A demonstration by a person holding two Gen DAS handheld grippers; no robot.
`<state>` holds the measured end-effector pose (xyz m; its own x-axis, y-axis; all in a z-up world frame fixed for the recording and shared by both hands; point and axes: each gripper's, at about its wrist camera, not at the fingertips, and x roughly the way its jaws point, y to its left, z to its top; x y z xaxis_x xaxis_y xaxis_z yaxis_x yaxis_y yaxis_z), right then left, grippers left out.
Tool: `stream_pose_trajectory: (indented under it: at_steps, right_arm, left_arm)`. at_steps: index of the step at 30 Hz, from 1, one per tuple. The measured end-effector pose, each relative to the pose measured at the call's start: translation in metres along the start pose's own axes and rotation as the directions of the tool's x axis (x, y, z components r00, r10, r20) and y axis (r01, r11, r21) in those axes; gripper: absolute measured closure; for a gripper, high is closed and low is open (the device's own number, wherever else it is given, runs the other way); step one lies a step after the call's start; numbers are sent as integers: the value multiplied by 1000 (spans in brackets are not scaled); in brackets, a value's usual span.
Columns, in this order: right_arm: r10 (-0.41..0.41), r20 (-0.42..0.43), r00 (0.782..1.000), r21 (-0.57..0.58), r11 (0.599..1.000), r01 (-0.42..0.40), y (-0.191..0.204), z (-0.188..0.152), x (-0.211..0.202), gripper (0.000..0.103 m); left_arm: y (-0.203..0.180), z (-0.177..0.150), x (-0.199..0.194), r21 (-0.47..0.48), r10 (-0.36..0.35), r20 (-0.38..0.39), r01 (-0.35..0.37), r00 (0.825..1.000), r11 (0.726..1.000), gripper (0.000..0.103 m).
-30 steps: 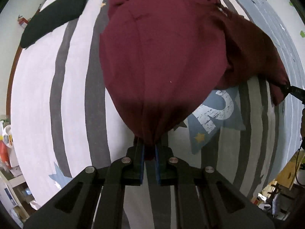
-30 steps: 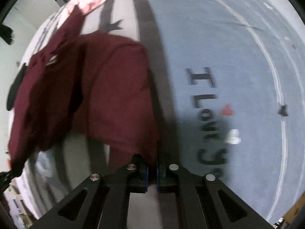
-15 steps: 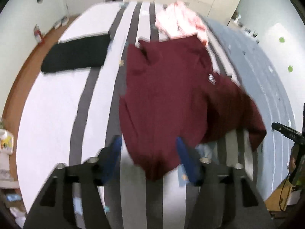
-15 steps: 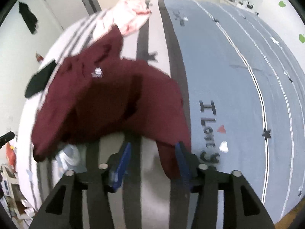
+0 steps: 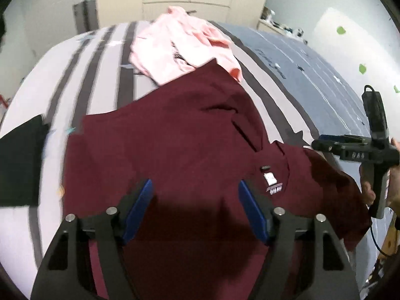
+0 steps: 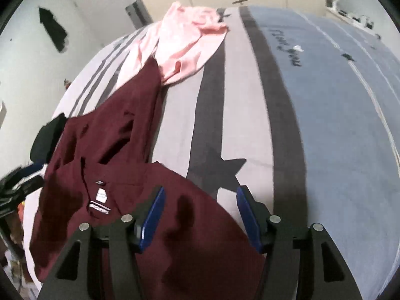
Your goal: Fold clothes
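**Maroon shirt on striped bed, both grippers released**

Left gripper (image 5: 195,208) — bottom centre of its view, blue pads spread wide, nothing pinched; its jaws have just been opening. The maroon shirt (image 5: 175,150) lies flat beneath and beyond it, filling mid-frame, white neck label (image 5: 270,178) face up at right.

Right gripper (image 6: 200,215) — bottom centre of its view, jaws likewise just opened, parted over the shirt's lower edge without clamping it. Shirt runs toward upper left of that frame.

Bedcover (image 6: 337,125) — grey and dark stripes, blue field at right, a dark star (image 6: 217,167) just past the right gripper.

Black garment (image 5: 20,165) — left edge, beside the shirt.

Pink garment (image 5: 182,47) — crumpled, upper centre, touching the shirt's far end.
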<state>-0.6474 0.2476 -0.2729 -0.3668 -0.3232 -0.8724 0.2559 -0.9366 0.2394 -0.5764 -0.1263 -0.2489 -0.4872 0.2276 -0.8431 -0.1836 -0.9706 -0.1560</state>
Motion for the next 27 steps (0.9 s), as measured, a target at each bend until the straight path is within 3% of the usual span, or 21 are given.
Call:
stream_pose_trajectory:
  at_steps: [1, 4, 7, 12, 15, 16, 17, 18, 22, 27]
  right_arm:
    - [2, -17, 1000, -15, 1000, -2, -1, -2, 6, 48]
    - [4, -71, 997, -42, 999, -7, -6, -10, 21, 48]
    - [20, -102, 995, -34, 999, -23, -13, -19, 28, 48]
    - [58, -106, 993, -18, 998, -60, -14, -25, 29, 48]
    - [67, -129, 989, -61, 995, -76, -6, -29, 32, 65]
    - [73, -136, 988, -68, 994, -83, -3, -30, 32, 74]
    - [82, -137, 987, -64, 994, -92, -4, -29, 33, 89]
    - [99, -139, 985, -51, 993, -107, -6, -28, 33, 95]
    - [123, -117, 985, -31, 991, -128, -4, -31, 25, 97]
    - [130, -20, 991, -35, 991, -131, 13, -43, -19, 97]
  left_arm:
    - [-1, 3, 9, 15, -14, -15, 14, 1000, 1000, 36]
    - [-2, 6, 32, 79, 0, -76, 6, 997, 997, 57]
    - [11, 0, 46, 71, -4, -151, 15, 988, 997, 57]
    - [20, -12, 47, 90, -25, -192, 43, 981, 995, 62]
    - [15, -15, 45, 117, -30, -196, 54, 980, 992, 82]
    - [15, -16, 44, 115, -37, -198, 60, 980, 992, 90]
    - [15, -16, 43, 111, -43, -198, 66, 979, 992, 95]
    - [16, -16, 39, 97, -49, -191, 68, 980, 993, 95]
    - [18, -20, 15, 43, -71, -139, 77, 988, 996, 98]
    - [23, -40, -50, -53, -110, -58, 107, 992, 993, 98]
